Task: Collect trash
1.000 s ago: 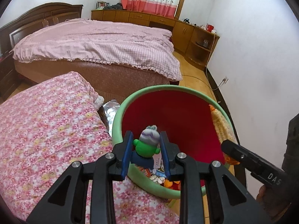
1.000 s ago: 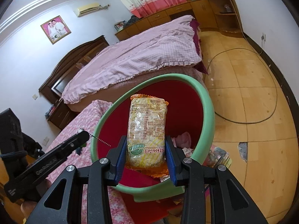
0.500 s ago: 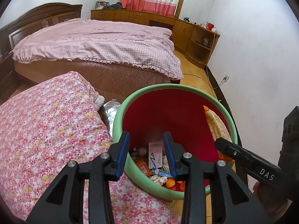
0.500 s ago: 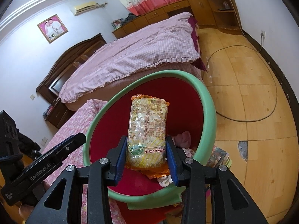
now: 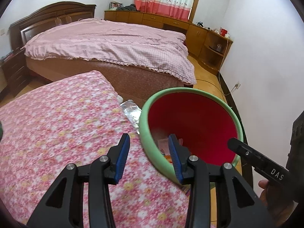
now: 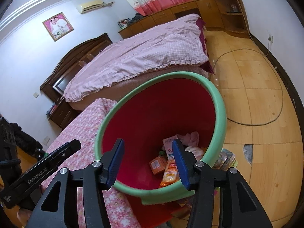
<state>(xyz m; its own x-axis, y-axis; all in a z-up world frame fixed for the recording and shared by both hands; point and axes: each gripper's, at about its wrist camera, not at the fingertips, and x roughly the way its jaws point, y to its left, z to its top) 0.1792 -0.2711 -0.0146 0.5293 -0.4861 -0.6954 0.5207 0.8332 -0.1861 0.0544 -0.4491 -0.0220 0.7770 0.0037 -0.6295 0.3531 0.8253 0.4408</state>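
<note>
Both the left gripper [image 5: 149, 156] and the right gripper [image 6: 148, 161], jaws just opened and empty, hover at the green-rimmed red trash bin [image 6: 221, 114] containing snack wrappers [image 6: 169, 174].

Left gripper [image 5: 150, 156]: black angular frame with triangular cut-outs, silver round screws at the joints, fingers [image 5: 121, 159] faced with ribbed blue pads. Right gripper [image 6: 149, 163]: same build, black frame, silver screws, blue-padded fingers [image 6: 179, 163]. From the left wrist view its black side bar reads "DAS" in white. From the right wrist view the left gripper's bar reads "GenRobot.AI".
</note>
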